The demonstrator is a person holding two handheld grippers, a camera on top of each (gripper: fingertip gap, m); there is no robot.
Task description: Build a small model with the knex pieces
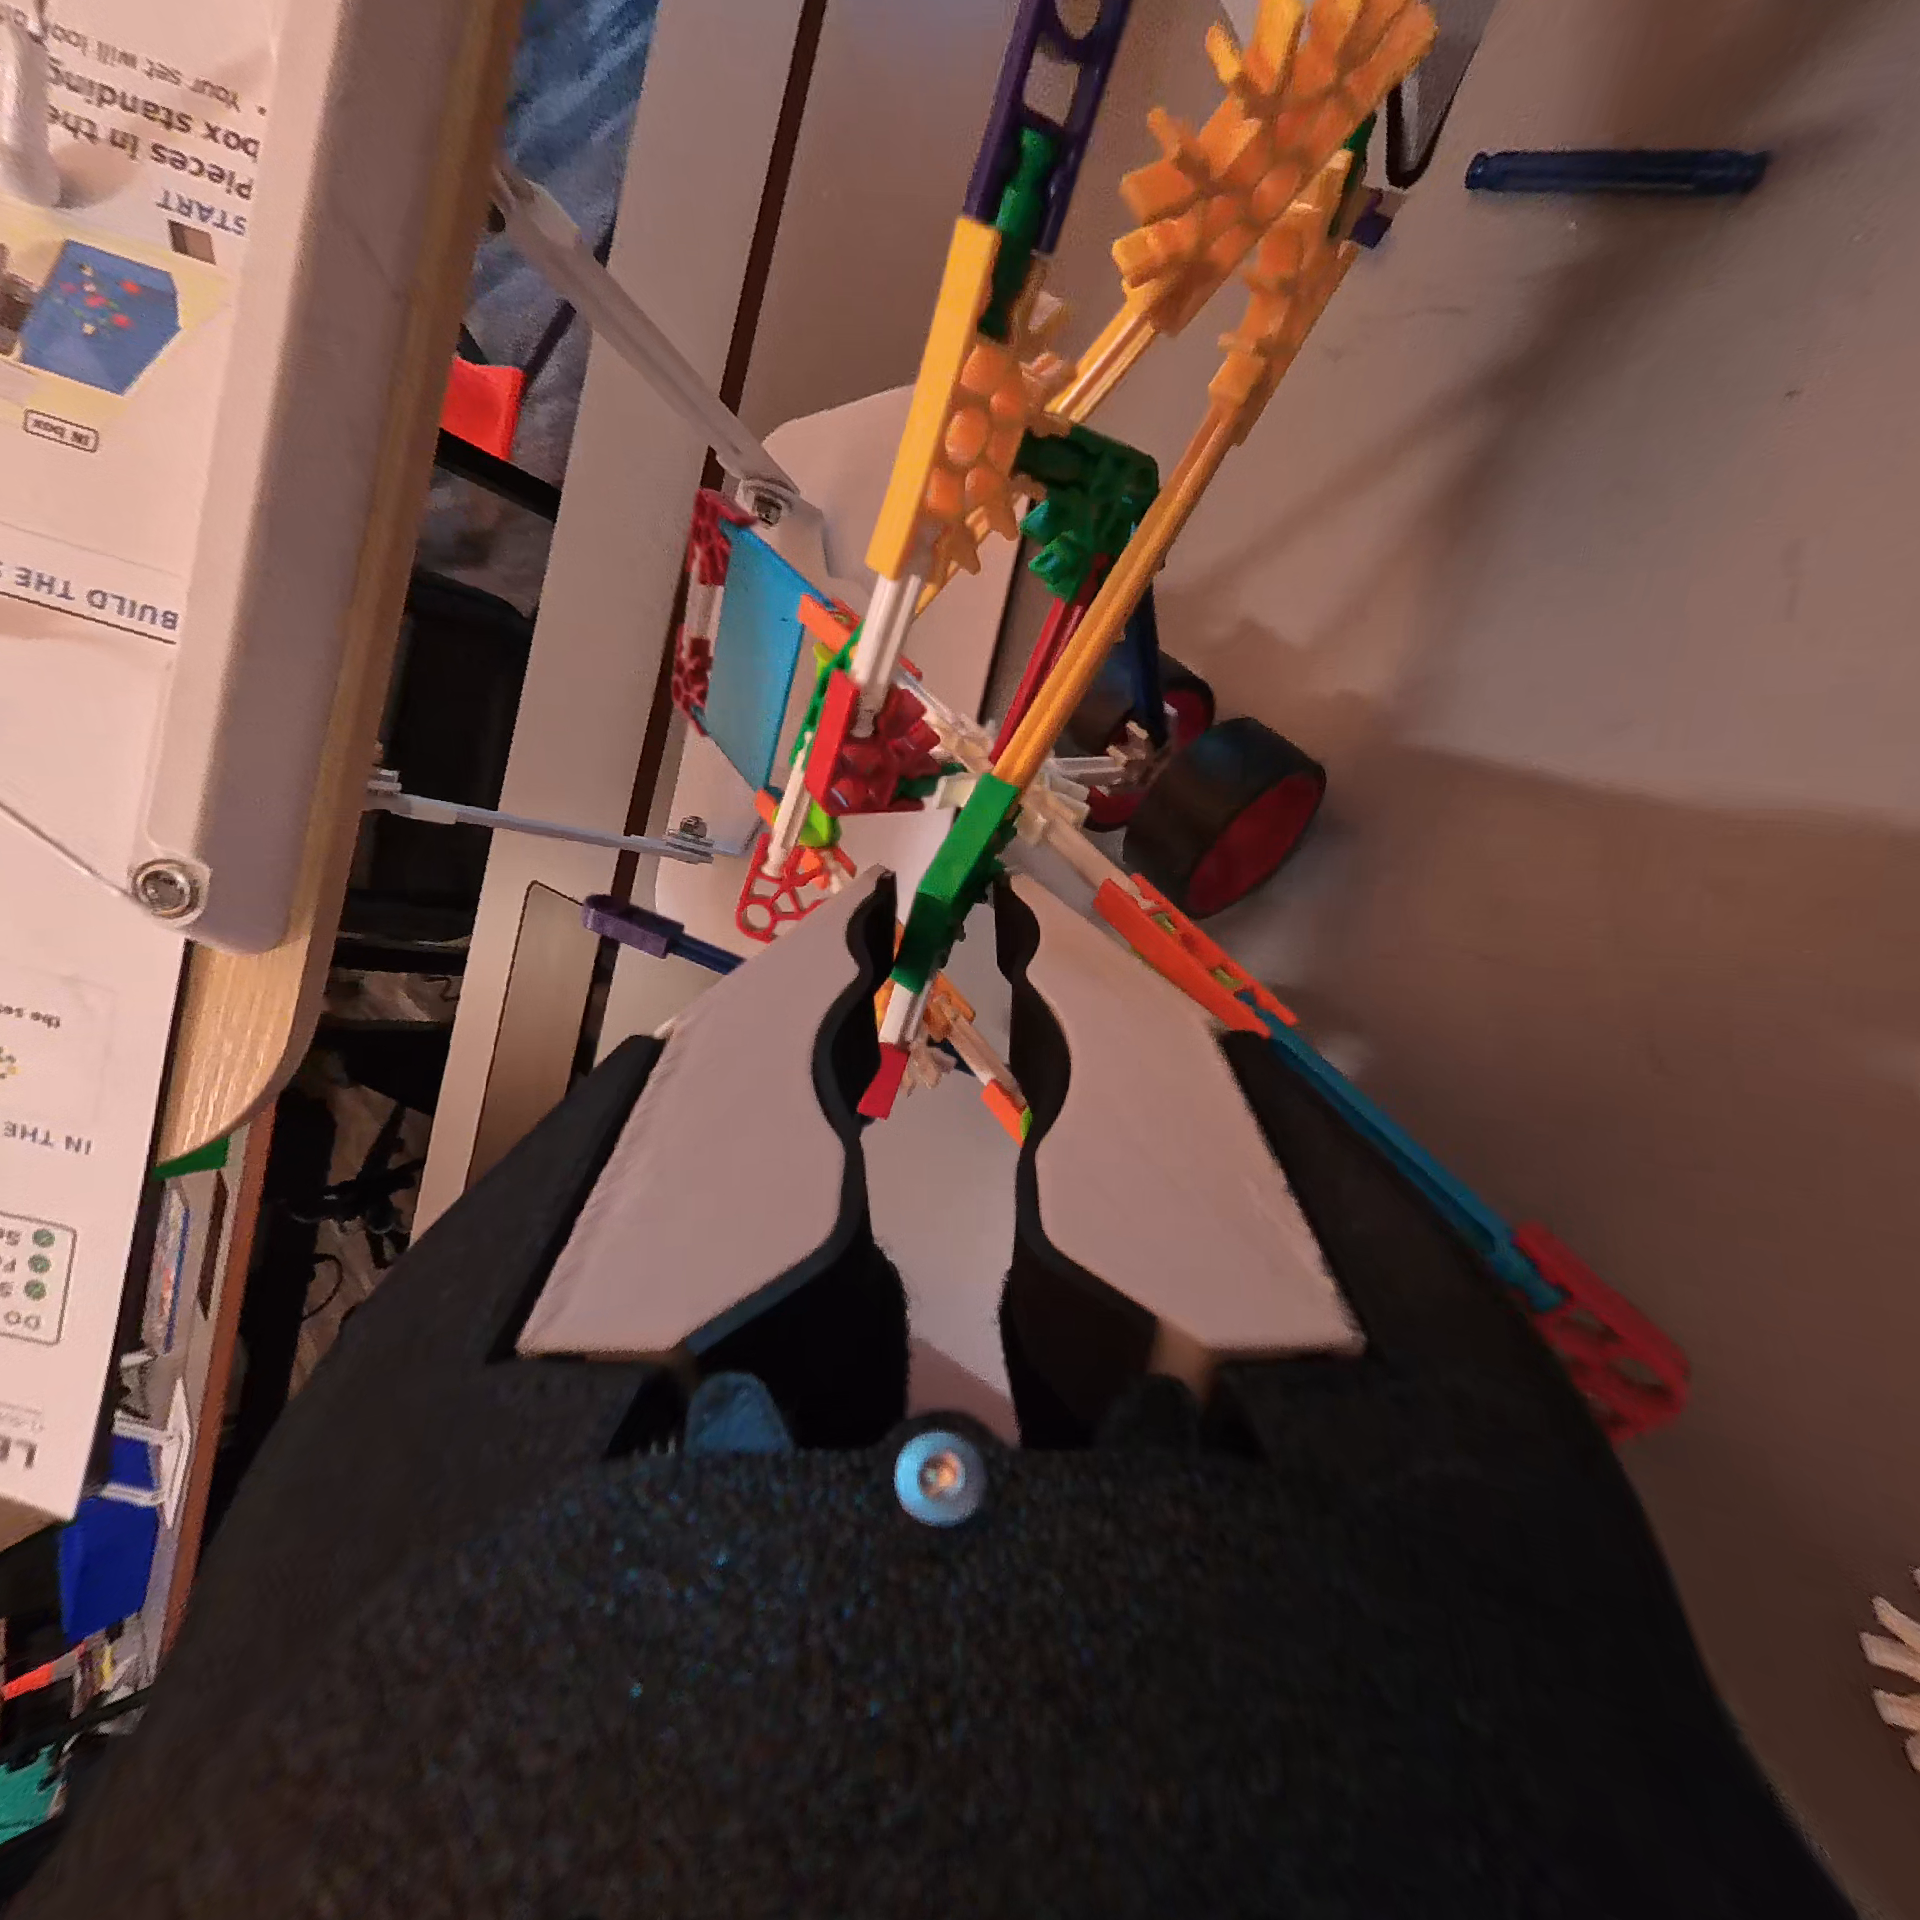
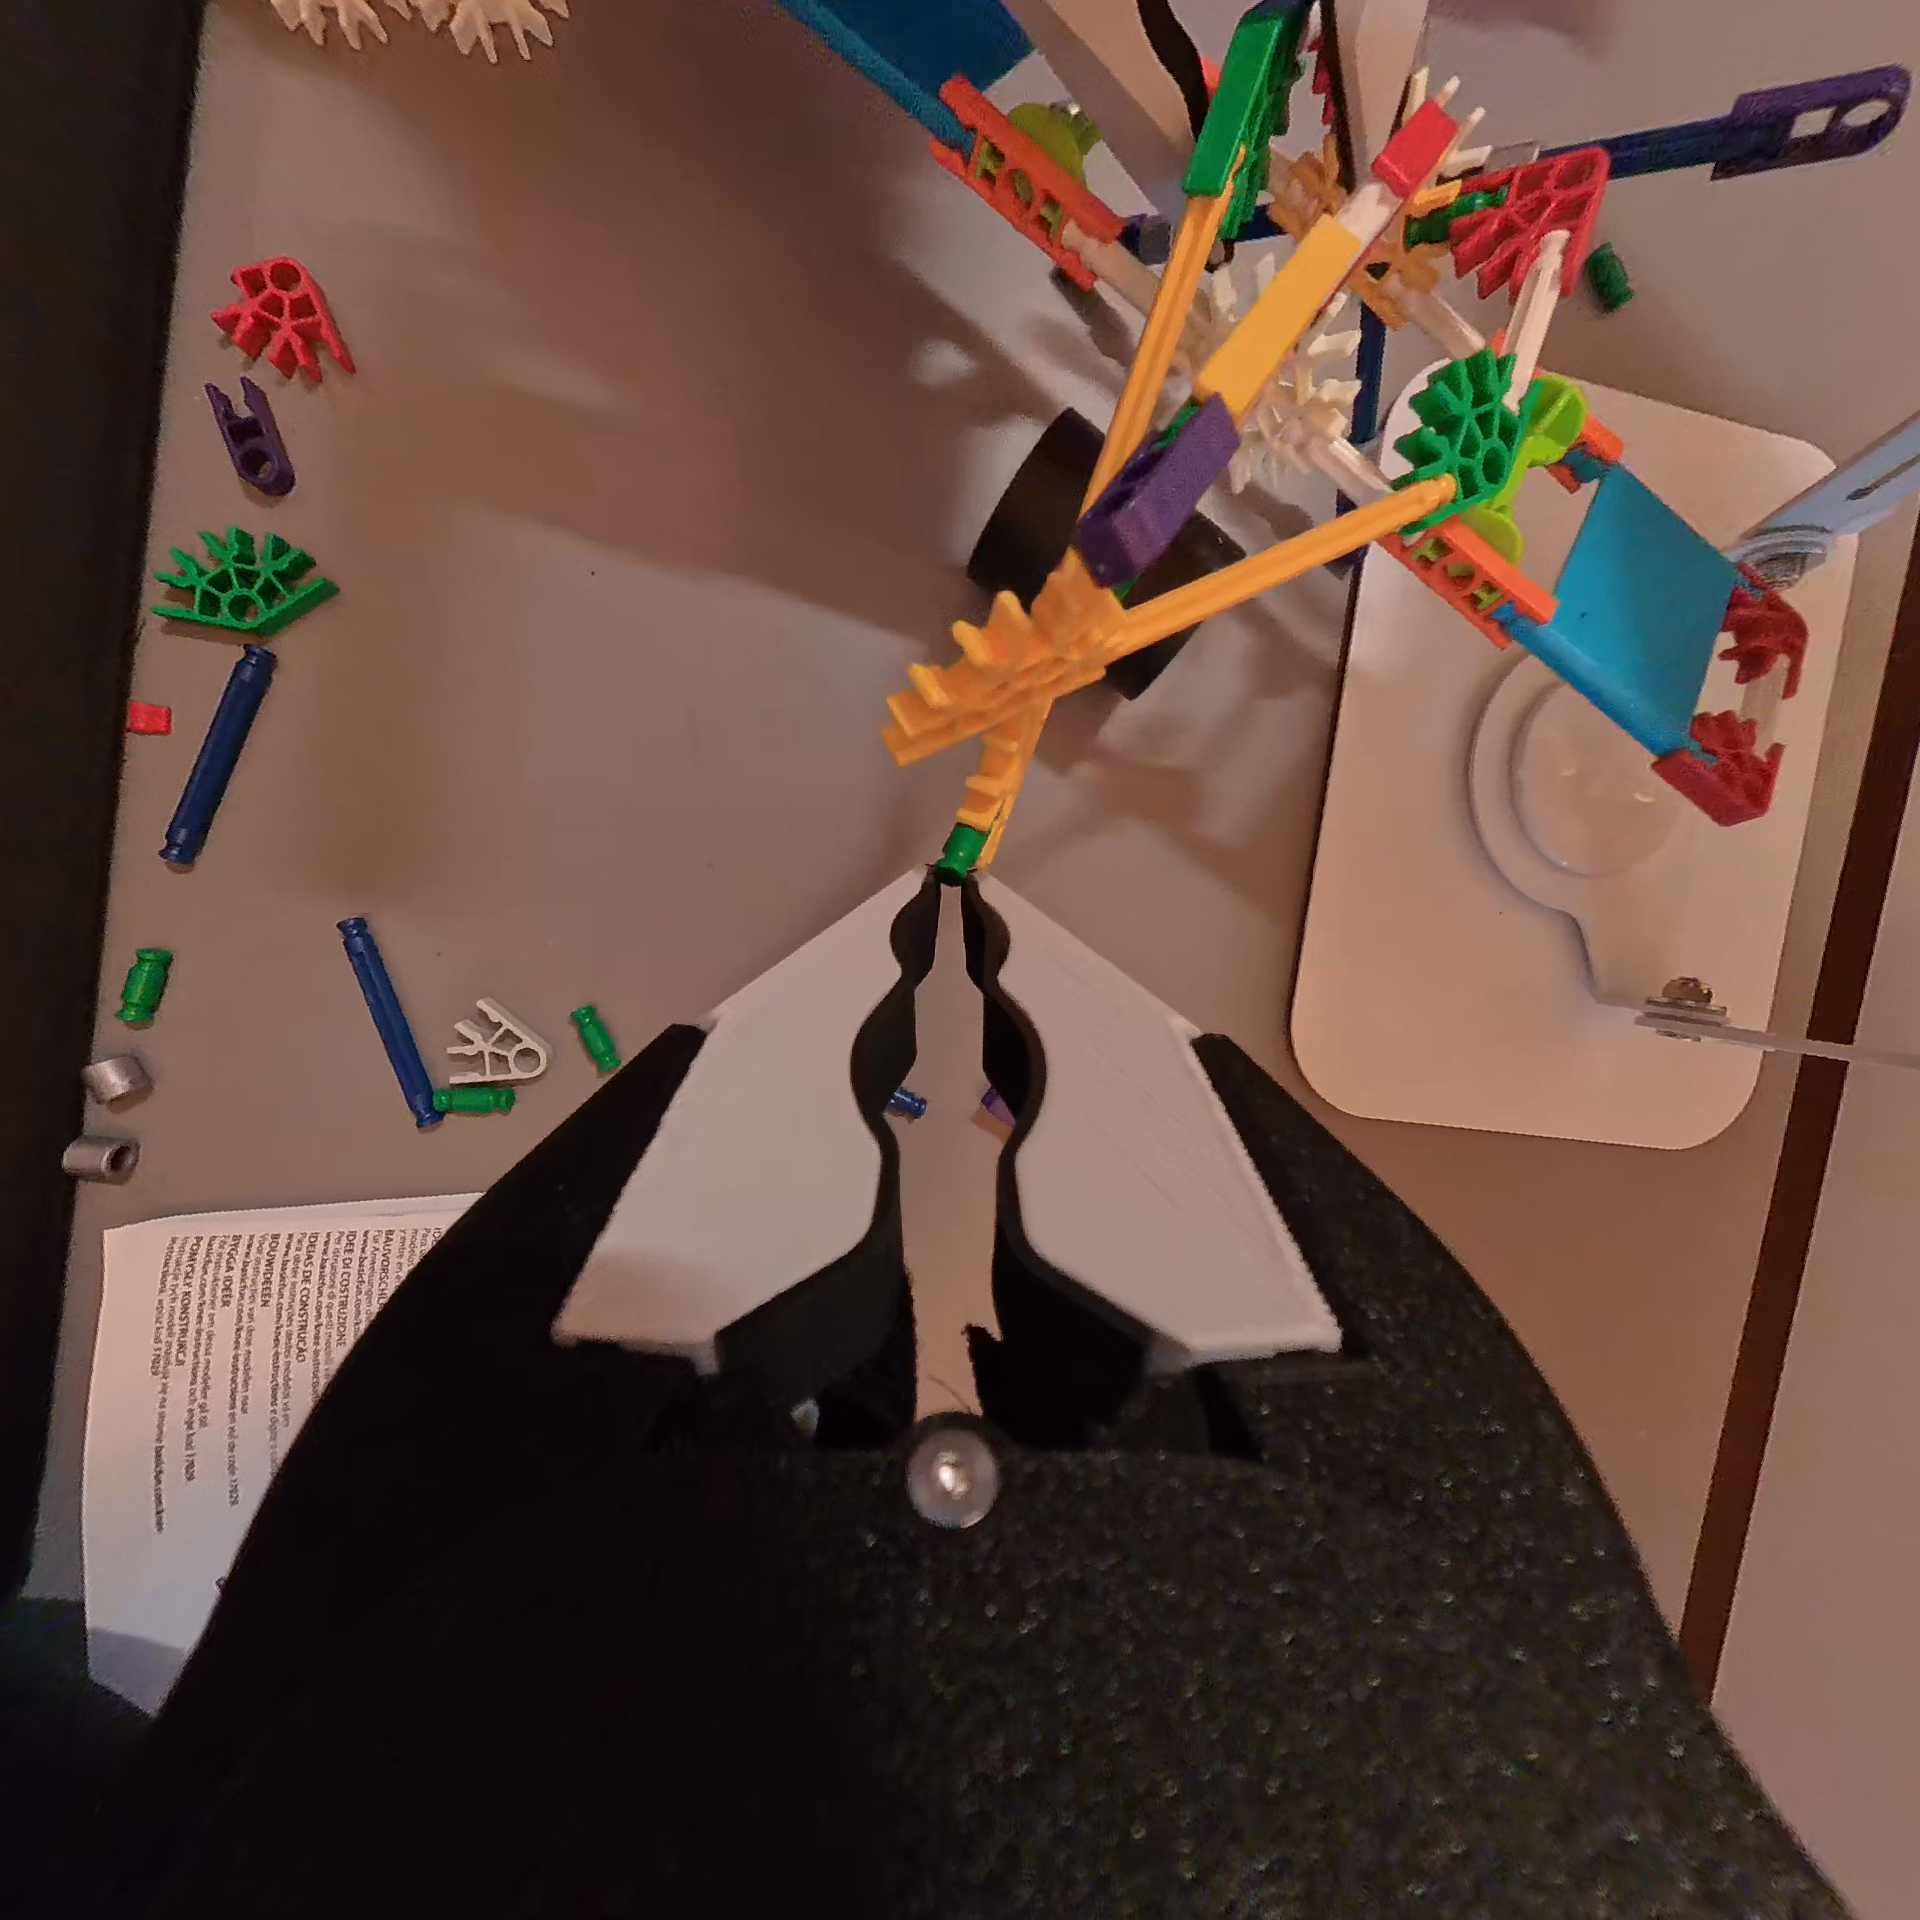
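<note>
I see the grey surface (image 2: 623, 520) bearing one rod-and-connector toy model (image 2: 1299, 343), which extends ahead of both grippers. My left gripper (image 1: 940, 904) stands partly spread around the model's green bar (image 1: 961, 842); whether it touches, I cannot tell. My right gripper (image 2: 951, 883) is pressed together, pinching a short green rod (image 2: 958, 854) at the tip of the yellow connector (image 2: 997, 675), its long axis pointing away. Loose nearby: two blue rods (image 2: 216, 753), four green pegs (image 2: 143, 985).

Left gripper (image 1: 943, 894) slightly parted, fingers straddling a part; right gripper (image 2: 951, 883) pinched nearly closed at the tips.
</note>
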